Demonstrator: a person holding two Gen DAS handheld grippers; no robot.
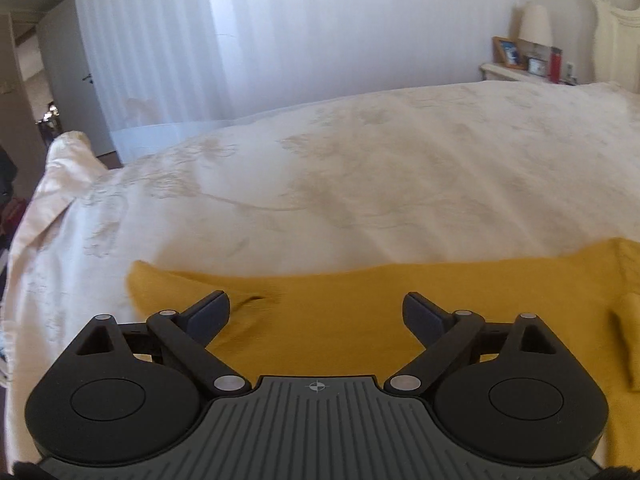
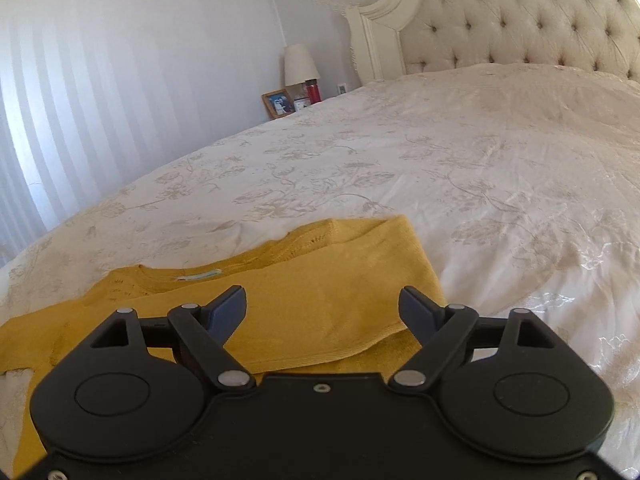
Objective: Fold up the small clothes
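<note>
Cream floral bedding [image 2: 400, 168] covers a wide bed with a tufted headboard [image 2: 520, 20] at the far right and sheer white curtains [image 1: 280, 40] along the far wall. Over it, the right gripper [image 2: 322, 310] hovers with its jaws spread wide and nothing between them, and the left gripper [image 1: 316, 314] is just as open and empty. Right beneath both lies the mustard sweater [image 2: 312, 292], spread along the near edge of the bed, neckline and label toward the far side. On its right, one sleeve or side panel [image 2: 360, 248] looks already laid across the body, so I judge the first fold done. The left sleeve [image 1: 160, 280] lies flat and outstretched, so it needs folding in, and then the body needs doubling over.
</note>
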